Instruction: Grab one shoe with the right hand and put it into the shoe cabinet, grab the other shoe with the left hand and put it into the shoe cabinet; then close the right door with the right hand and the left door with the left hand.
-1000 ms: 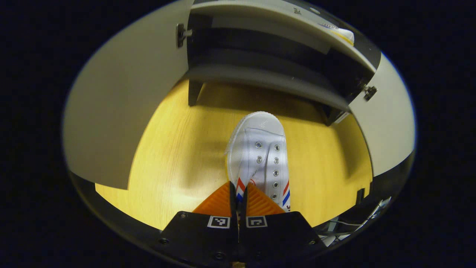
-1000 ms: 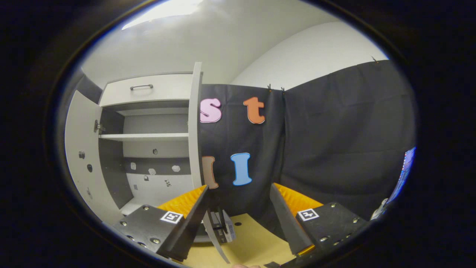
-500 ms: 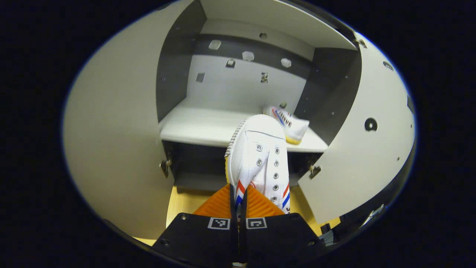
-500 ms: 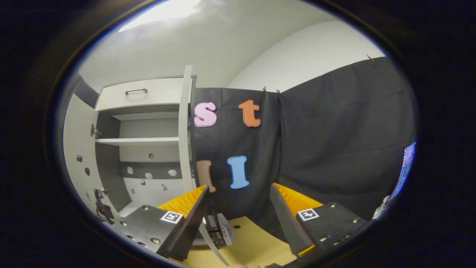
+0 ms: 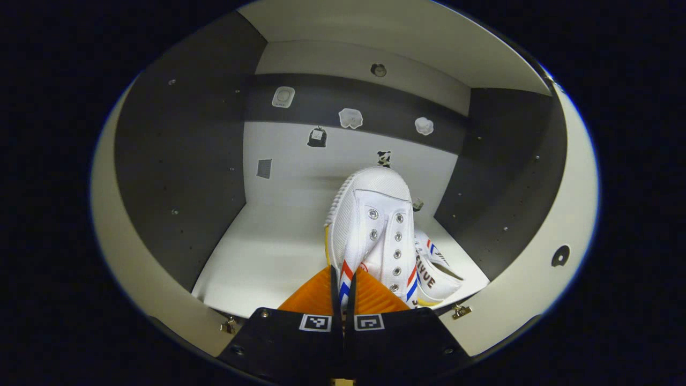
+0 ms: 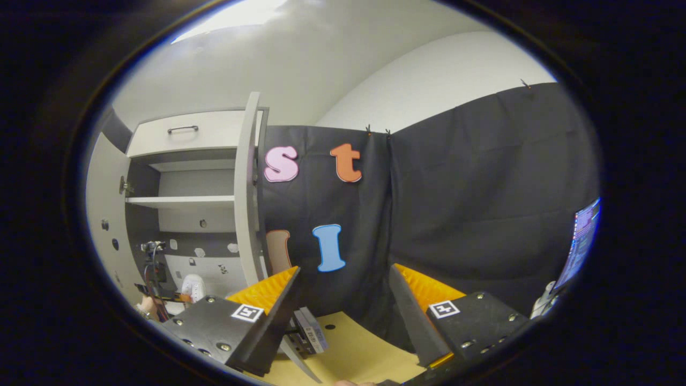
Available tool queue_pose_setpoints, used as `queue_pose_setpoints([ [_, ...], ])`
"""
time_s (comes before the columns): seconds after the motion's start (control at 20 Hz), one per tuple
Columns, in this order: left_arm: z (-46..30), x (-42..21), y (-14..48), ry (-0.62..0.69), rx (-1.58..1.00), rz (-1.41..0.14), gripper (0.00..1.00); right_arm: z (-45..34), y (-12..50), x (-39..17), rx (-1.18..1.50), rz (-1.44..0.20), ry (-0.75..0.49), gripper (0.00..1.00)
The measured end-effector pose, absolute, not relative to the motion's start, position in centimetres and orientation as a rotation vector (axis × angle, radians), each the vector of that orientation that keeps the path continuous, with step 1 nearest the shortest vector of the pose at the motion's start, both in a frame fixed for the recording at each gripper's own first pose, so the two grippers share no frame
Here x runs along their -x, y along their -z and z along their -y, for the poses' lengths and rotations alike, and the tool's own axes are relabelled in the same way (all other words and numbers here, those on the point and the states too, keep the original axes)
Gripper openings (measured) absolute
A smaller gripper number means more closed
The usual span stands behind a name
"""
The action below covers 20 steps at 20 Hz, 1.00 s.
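The held shoe (image 5: 373, 225) points into the shoe cabinet (image 5: 177, 161), above its bottom shelf (image 5: 268, 252). The other shoe (image 5: 437, 268) lies on that shelf, just right of it, near the right wall.

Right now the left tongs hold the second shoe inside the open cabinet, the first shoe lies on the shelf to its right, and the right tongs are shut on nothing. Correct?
Not quite: the right tongs are open, fingers wide apart, as the right gripper view shows. The rest stands: the left tongs grip the second shoe inside the open cabinet, with the first shoe on the shelf to its right.
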<state>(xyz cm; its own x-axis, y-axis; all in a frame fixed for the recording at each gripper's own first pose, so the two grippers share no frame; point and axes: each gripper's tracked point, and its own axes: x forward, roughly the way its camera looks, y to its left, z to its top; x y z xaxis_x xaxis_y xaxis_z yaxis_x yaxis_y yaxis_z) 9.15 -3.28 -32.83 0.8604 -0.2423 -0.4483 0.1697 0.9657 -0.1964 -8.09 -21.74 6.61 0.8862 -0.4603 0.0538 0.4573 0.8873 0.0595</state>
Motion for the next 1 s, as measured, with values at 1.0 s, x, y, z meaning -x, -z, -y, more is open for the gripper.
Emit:
queue_pose_setpoints([
  [1.0, 3.3, -14.1, 37.3, 0.154, 0.085, -0.591, 0.31, 24.0, -3.6, 6.2, -0.05, -0.011, 0.452, 0.96],
])
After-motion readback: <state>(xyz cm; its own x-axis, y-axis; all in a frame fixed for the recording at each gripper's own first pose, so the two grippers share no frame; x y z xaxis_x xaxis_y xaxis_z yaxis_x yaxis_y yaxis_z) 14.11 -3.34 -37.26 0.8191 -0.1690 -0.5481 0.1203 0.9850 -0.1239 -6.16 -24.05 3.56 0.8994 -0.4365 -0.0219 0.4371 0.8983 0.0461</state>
